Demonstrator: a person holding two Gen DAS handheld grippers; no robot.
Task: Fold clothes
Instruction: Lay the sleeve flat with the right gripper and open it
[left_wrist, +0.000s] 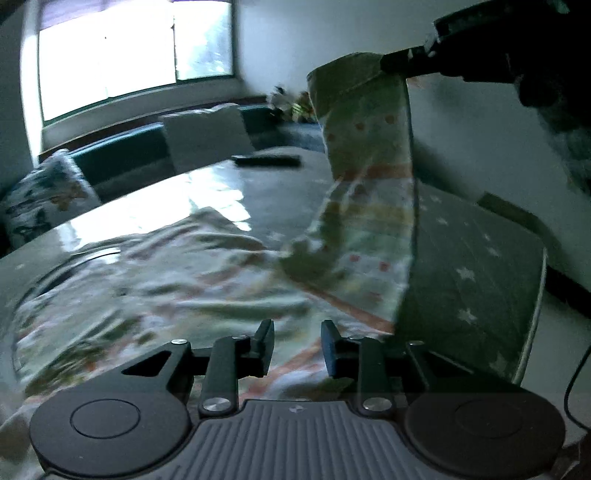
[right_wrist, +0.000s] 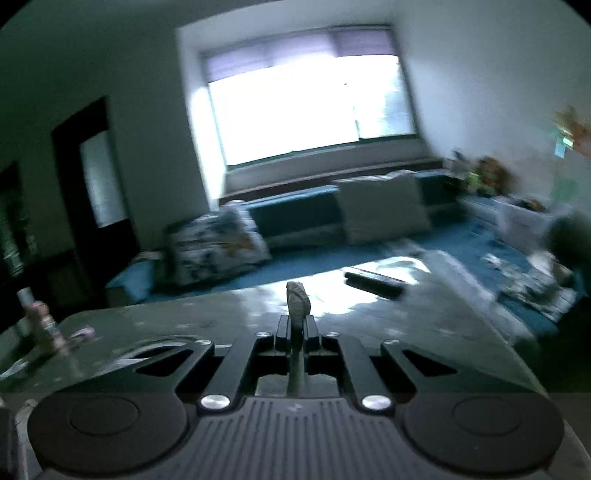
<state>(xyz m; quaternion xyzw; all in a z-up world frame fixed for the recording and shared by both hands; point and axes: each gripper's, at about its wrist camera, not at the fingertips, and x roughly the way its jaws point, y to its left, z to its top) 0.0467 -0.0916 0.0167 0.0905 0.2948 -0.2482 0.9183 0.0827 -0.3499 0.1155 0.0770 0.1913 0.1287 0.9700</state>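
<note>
A light garment (left_wrist: 155, 280) with red dots and orange stripes lies crumpled on the table (left_wrist: 472, 258), which has a grey cloth with white stars. One part of it (left_wrist: 369, 166) hangs lifted up at the right. My right gripper (left_wrist: 399, 62) is shut on that top edge, high above the table. In the right wrist view the right gripper (right_wrist: 295, 326) is shut on a thin fold of the garment (right_wrist: 297, 299) that sticks out past the fingertips. My left gripper (left_wrist: 297, 343) hovers low over the near part of the garment, fingers apart, nothing pinched between them.
A dark remote control (left_wrist: 267, 160) (right_wrist: 373, 284) lies at the table's far side. Beyond stands a teal sofa (left_wrist: 122, 155) with cushions (left_wrist: 207, 136) under a bright window (right_wrist: 310, 110). A black cable (left_wrist: 576, 387) hangs off the table's right edge.
</note>
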